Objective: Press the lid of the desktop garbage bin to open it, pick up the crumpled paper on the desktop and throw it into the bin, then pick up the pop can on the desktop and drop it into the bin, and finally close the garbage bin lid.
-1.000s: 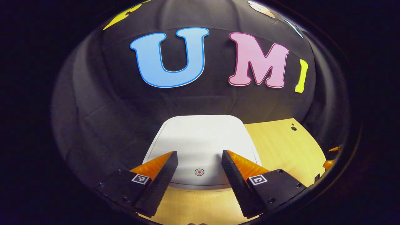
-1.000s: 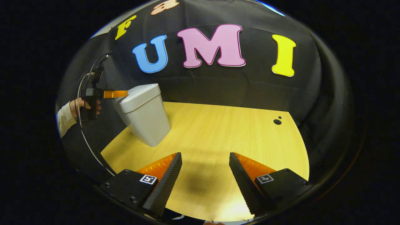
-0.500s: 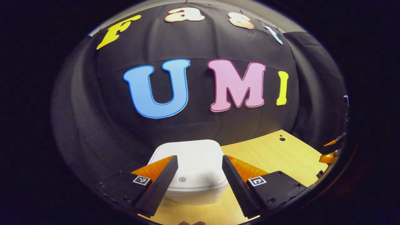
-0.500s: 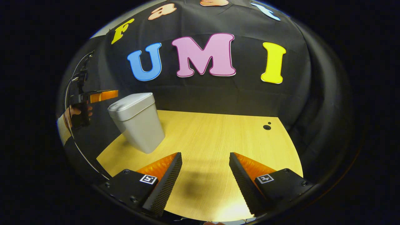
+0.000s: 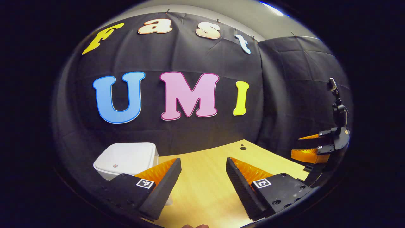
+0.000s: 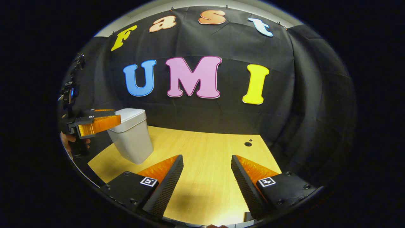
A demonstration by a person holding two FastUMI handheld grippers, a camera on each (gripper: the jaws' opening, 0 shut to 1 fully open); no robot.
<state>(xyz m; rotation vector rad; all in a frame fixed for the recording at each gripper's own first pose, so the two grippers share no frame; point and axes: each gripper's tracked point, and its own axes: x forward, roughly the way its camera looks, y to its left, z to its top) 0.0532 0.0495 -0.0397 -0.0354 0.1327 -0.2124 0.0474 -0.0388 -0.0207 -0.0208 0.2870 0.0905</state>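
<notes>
Two claws, both spread, holding nothing. Left claw point(image 5: 202, 177) beside the lidded garbage bin point(image 5: 126, 158); right gripper view shows the bin's side wall on the desk point(image 6: 205, 164); right claw point(image 6: 205, 177).

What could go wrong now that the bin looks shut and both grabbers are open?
1. The left gripper hangs open close beside the bin; a careless swing might knock it over.
2. The lid looks closed, but if it did not latch, it might pop open.
3. The right gripper hangs low over the table and might scrape it.
</notes>
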